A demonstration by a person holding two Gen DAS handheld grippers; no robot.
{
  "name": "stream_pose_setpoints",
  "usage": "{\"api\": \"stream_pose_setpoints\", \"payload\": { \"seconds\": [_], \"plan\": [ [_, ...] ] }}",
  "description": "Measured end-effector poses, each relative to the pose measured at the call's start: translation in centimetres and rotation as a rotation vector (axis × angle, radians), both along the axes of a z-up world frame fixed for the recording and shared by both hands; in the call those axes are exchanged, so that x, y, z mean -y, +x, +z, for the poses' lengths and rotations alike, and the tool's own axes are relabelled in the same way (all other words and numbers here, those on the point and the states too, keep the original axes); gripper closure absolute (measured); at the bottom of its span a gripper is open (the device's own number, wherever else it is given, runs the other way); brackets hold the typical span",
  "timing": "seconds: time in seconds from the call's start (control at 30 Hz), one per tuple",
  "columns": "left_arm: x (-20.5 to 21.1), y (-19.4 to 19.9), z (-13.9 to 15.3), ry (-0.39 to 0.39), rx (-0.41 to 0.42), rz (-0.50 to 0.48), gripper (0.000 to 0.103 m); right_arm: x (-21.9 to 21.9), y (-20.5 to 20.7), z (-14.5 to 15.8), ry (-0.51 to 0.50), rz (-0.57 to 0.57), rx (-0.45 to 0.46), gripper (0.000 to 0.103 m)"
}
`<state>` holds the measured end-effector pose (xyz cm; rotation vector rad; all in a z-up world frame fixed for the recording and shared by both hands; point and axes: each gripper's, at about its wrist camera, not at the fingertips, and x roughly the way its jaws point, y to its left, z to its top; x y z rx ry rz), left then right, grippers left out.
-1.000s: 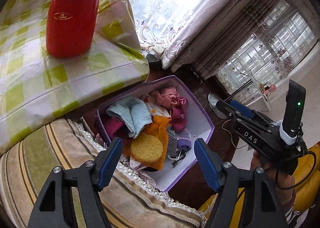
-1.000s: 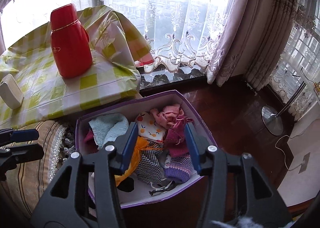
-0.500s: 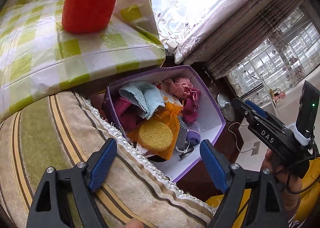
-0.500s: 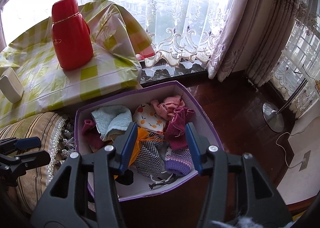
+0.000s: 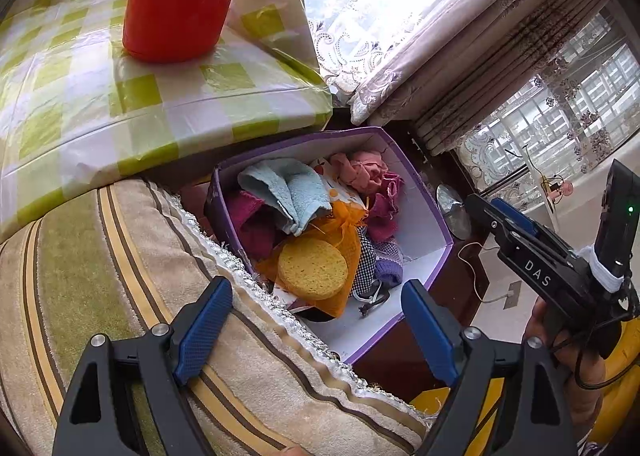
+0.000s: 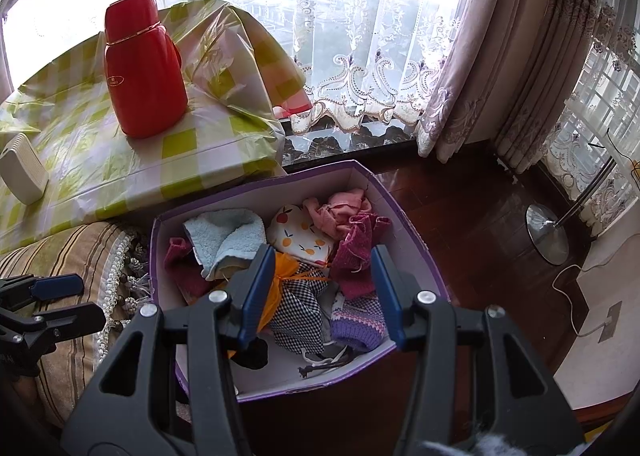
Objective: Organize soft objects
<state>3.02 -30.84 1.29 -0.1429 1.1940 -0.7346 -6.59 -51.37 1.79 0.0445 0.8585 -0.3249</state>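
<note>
A purple box [image 5: 424, 216] on the dark floor holds several soft things. A round yellow sponge [image 5: 312, 268] lies on an orange mesh bag, beside a light blue towel [image 5: 288, 192] and a pink cloth [image 5: 360, 172]. My left gripper [image 5: 316, 332] hangs open and empty over the striped cushion's fringe, short of the box. My right gripper [image 6: 320, 292] is open above the box [image 6: 256, 192], over a checkered cloth [image 6: 300, 304] and a purple knit [image 6: 356, 324], with nothing between its fingers. The blue towel [image 6: 224, 236] lies left of it.
A striped cushion [image 5: 100, 276] lies left of the box. Behind it, a table with a green checked cover [image 6: 80, 160] carries a red flask [image 6: 144, 68] and a white device [image 6: 24, 168]. Curtains and a lamp base [image 6: 546, 232] stand to the right.
My left gripper's jaws have spread wider and it has drawn back over the cushion, away from the sponge. The right gripper has hardly moved.
</note>
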Motion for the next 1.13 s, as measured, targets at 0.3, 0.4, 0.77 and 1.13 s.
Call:
{"api": "stream_pose_setpoints", "payload": {
  "seconds": [0.3, 0.4, 0.77, 1.13],
  "plan": [
    [0.03, 0.0, -0.03, 0.001, 0.0, -0.003, 0.015, 0.0, 0.01, -0.02, 0.0, -0.001, 0.0, 0.049],
    [0.05, 0.0, -0.03, 0.001, -0.001, -0.002, 0.015, 0.0, 0.0, -0.03, 0.0, 0.001, -0.001, 0.049],
    [0.04, 0.01, -0.03, 0.001, -0.001, -0.002, 0.014, -0.08, -0.08, -0.27, 0.002, 0.0, -0.004, 0.049],
    [0.53, -0.22, -0.01, -0.008, 0.012, -0.011, 0.013, -0.17, -0.13, -0.53, 0.013, 0.005, -0.008, 0.049]
  ]
}}
